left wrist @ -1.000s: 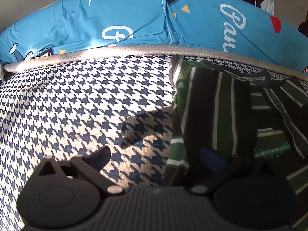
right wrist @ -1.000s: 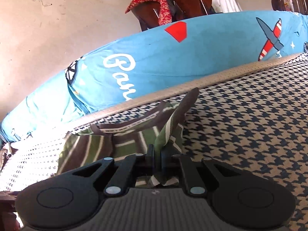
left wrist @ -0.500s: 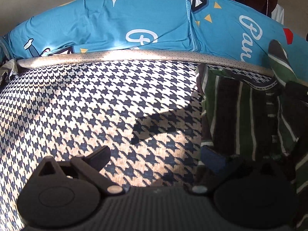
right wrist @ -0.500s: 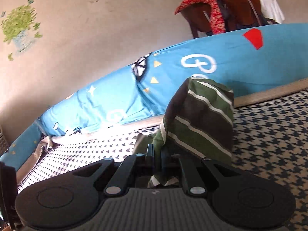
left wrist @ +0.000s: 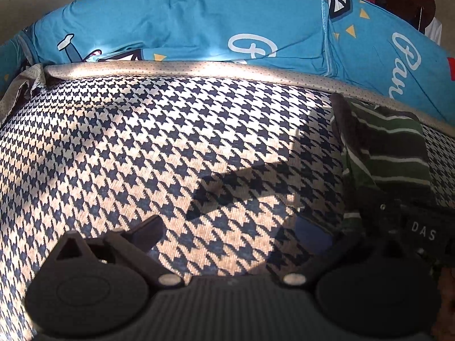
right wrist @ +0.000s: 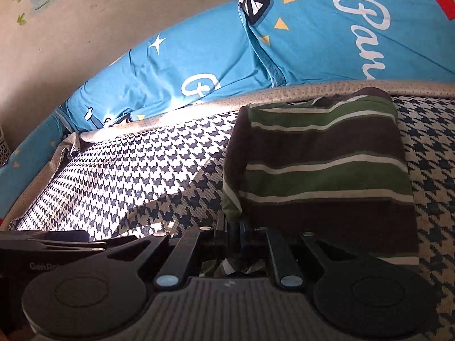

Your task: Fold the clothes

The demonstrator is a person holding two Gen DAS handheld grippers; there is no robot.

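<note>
Houndstooth bedcover (left wrist: 136, 147) under everything, blue cushions (right wrist: 199, 56) along the far edge. Left gripper (left wrist: 227, 236) over bare cover, fingers wide apart, holding nothing. Striped green-brown garment (right wrist: 321, 164) at right, doubled over flat. Right gripper (right wrist: 231, 231) pinched tight on its near edge. Looks mid-fold; probably needs laying down and letting go next.

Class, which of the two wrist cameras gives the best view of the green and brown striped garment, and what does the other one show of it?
The right wrist view: the striped garment fills its centre, its folded top layer plain, an edge clamped in the right gripper. The left wrist view shows it only at the far right, shadowed and partly hidden behind the right gripper.
</note>
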